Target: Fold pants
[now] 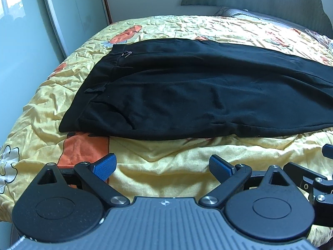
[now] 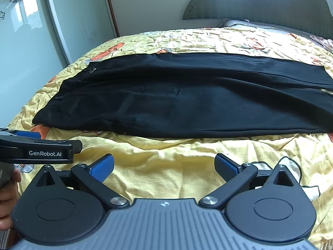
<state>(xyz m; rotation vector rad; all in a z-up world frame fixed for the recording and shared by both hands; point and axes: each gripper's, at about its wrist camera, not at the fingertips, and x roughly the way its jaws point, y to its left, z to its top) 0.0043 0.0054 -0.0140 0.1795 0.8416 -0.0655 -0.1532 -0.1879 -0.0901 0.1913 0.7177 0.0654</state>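
Pants (image 1: 187,91) are lying flat across the bed (image 1: 166,162), black on the yellow quilt, already doubled lengthwise so one leg is sitting on the other. The waistband (image 1: 100,79) is pointing toward the left side, with its clasp (image 1: 127,53) showing, and the cuffs (image 2: 324,83) are ending at the far right.

Both grippers are hovering over bare quilt on the near side of the fabric, apart from it and holding nothing. The left gripper (image 1: 162,166) is standing with its jaws spread wide, facing the waist half. The right gripper (image 2: 164,167) is likewise gaping, facing the middle of the legs, with the left one showing just beside it at the edge of its view.

By my judgement the crosswise fold is coming next and has not yet begun. To do it well, each gripper should be taking a corner at one end, pinching both layers together so the lower leg is not slipping behind. Lifting only slightly and carrying that end evenly over the other should be keeping the edges lined up. The quilt is wrinkled, so catching it along with the hem is a risk.
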